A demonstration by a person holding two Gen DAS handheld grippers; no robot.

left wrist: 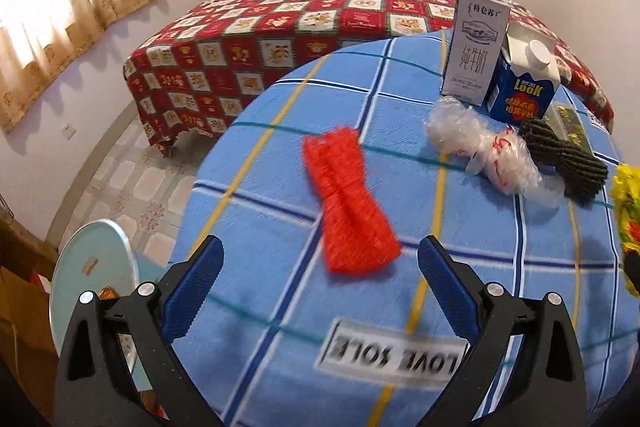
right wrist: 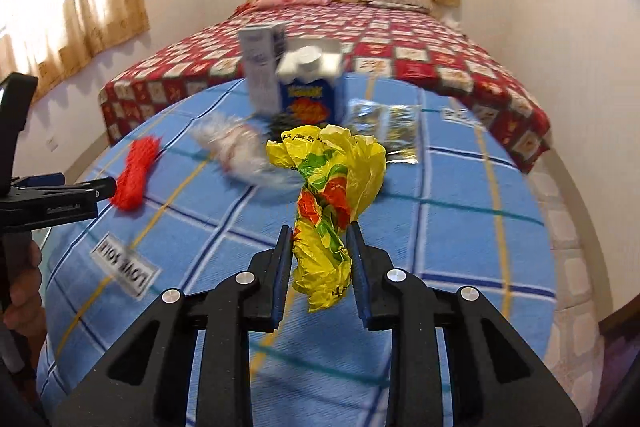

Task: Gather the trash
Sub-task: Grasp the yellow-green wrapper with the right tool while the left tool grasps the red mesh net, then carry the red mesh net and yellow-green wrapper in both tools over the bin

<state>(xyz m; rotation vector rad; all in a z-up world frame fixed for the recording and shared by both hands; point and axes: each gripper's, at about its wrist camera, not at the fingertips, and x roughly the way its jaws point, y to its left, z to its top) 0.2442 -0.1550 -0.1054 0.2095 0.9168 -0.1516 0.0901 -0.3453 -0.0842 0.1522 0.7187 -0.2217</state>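
Though clamped, yellow bag upright.

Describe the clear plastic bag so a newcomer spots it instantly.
On the blue plaid cloth, look just in front of the two standing cartons. The crumpled clear plastic bag lies between the red mesh bundle and the dark cord bundle; only it is see-through.

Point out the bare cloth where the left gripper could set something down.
Free: blue checked cloth left of the red mesh bundle, out to the edge. Crowded: far right, where milk carton, blue Look carton, clear plastic wad and dark bundle cluster.
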